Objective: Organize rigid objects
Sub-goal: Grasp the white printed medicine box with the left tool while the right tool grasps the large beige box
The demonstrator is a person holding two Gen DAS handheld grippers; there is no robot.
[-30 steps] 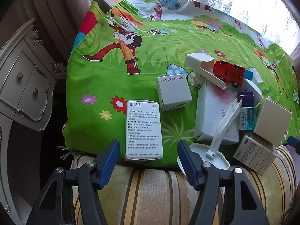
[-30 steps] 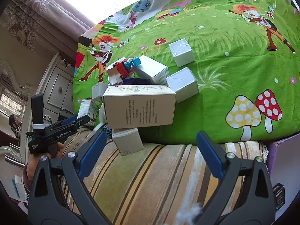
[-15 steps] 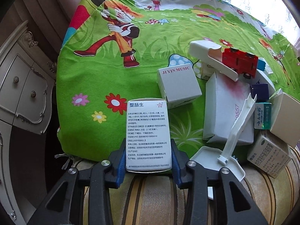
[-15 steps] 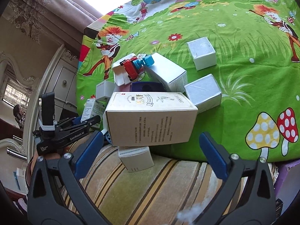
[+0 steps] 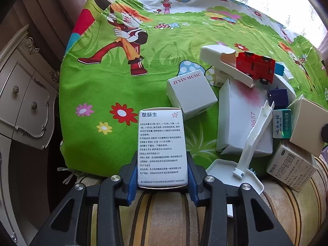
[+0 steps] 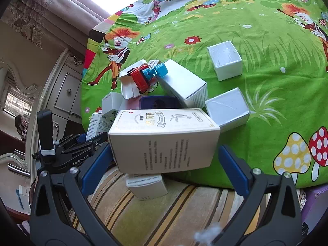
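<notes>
My left gripper (image 5: pixel 163 176) is shut on a flat white medicine box (image 5: pixel 162 145) with Chinese print, at the near edge of the green cartoon cloth (image 5: pixel 114 94). My right gripper (image 6: pixel 165 162) is open, its blue pads either side of a long cream carton (image 6: pixel 164 139), not touching it. The carton lies on a pile: a small white box (image 6: pixel 146 186) beneath, a red toy car (image 6: pixel 140 79), a blue toy (image 6: pixel 155 72), white boxes. The left gripper's body (image 6: pixel 65 151) shows in the right wrist view.
A "JIYIN MUSIC" box (image 5: pixel 191 93), a large white box (image 5: pixel 244 121), a white plastic stand (image 5: pixel 242 168) and small medicine boxes (image 5: pixel 291 168) crowd the right. Two white cubes (image 6: pixel 224 60) (image 6: pixel 227 109) sit further out. A striped cushion (image 5: pixel 164 215) runs along the front; a carved cabinet (image 5: pixel 22 106) stands left.
My left gripper moved forward and shut on the flat medicine box. My right gripper moved closer to the long cream carton and stays open.
</notes>
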